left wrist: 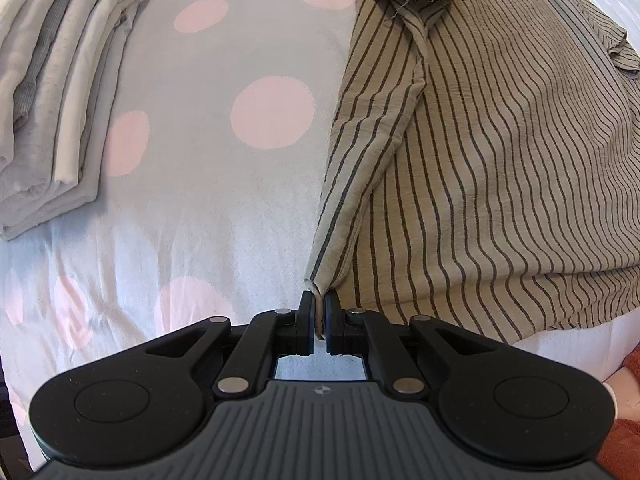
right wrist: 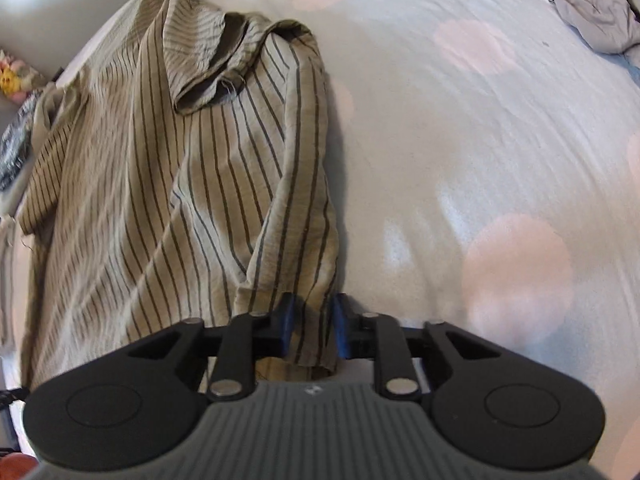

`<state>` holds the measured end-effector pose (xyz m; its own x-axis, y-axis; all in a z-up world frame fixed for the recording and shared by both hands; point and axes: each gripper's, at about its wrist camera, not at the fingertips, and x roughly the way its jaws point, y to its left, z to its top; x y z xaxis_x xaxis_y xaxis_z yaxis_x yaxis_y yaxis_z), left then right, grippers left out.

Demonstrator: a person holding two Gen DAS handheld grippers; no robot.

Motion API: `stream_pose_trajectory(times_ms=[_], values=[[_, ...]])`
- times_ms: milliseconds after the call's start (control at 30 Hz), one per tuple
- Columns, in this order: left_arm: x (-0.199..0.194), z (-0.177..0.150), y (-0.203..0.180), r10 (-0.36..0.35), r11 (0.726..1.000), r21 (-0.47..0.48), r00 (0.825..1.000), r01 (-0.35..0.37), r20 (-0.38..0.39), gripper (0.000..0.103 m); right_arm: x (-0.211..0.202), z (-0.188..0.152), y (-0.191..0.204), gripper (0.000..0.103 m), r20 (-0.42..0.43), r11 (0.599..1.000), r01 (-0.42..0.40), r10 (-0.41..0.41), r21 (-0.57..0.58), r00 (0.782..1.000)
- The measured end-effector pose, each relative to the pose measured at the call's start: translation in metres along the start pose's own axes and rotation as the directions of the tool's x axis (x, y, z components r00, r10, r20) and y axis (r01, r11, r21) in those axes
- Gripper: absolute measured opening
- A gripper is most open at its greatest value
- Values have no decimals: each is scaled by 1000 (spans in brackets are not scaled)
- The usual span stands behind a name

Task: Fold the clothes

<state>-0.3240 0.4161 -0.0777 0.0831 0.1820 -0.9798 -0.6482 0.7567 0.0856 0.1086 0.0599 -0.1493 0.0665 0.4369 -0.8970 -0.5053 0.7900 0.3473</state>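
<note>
Pale bedsheet with big pink polka dots (left wrist: 224, 208) covers the bed and carries everything. Beige shirt w/ thin dark vertical stripes, crinkled light fabric (left wrist: 500, 168), lies spread on it, right of centre in the left wrist view and left of centre in the right wrist view (right wrist: 132, 200). Its far end is bunched and turned over, w/ a loose thread hanging there.

Left gripper (left wrist: 319, 316): black jaws pressed nearly together on a thin folded corner of the shirt's near edge; fabric rises taut from the pinch twd the bunched end.

Right gripper (right wrist: 313, 330): blue-padded jaws set narrow, a thicker gathered strip of the same shirt running between them and hanging past the pads. Cloth fills the gap, so it reads as gripped.

Stack of folded white and light-grey clothes (left wrist: 52, 92) sits well apart on the sheet, far left in the left view. Crumpled grey garment (right wrist: 596, 8) lies at top right of the right view, well apart from the shirt. Small colourful items off the bed edge at far left of that view are too blurred to tell.
</note>
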Motion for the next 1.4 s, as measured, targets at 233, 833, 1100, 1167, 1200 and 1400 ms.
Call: stream_pose_trajectory(times_ms=[233,833,1100,1167,1200,1400], values=[[-18,-3,8,-44,998,-39,999,45,33,3,-19,-1,-6,2,23,999,32,-32,-3,999],[-7,-26,17,-149,985,-90,989,146,-22,2,-53,-1,-54,1,-13,983,142,-144,-116,989],[20,-23,16,-78,997,-11,990,78,-114,14,-38,2,-64,6,-66,980,151,-160,-129,985],[17,-20,16,-67,997,36,991,71,-115,18,-47,8,-61,12,-37,967,187,-196,-172,980],[13,-16,19,-84,996,31,992,87,-93,22,-51,11,-60,16,-23,959,205,-214,-193,977],[-17,32,35,-125,992,3,987,126,100,29,-71,51,-49,21,75,967,167,-156,-190,985]])
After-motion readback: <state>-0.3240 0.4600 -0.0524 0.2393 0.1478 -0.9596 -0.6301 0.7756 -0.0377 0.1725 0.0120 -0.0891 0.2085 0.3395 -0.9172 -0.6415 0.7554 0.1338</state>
